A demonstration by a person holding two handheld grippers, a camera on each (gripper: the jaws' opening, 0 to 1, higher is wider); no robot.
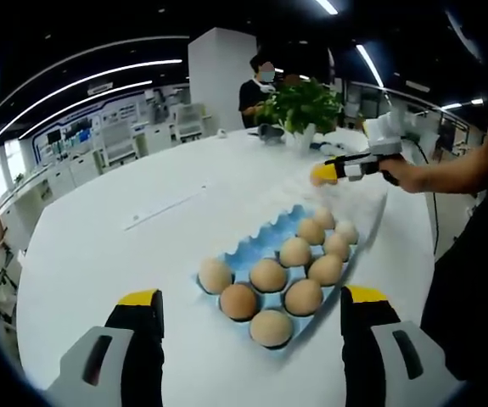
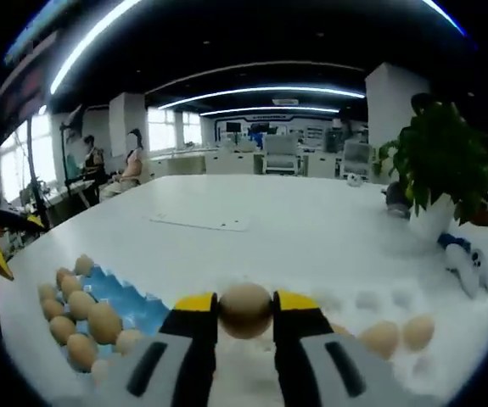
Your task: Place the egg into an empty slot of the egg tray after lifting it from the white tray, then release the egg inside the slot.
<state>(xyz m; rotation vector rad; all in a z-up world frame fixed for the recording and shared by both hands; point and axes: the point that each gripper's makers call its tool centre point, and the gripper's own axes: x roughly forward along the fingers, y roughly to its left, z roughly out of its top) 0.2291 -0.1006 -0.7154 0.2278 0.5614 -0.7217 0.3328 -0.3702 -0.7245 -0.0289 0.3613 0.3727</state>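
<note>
The right claw grips an egg above the white surface; the left claw hangs wide before the blue egg tray.

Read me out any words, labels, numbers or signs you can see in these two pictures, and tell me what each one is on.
None can be read.
Blue egg tray, eggs and white tray: no print shows.
Right gripper, shut on an egg, and left gripper: no marking shows.
Flat sheet on the white table: blank or too blurred to tell.
Far wall displays behind the desks in the right gripper view: too small and blurred.
</note>
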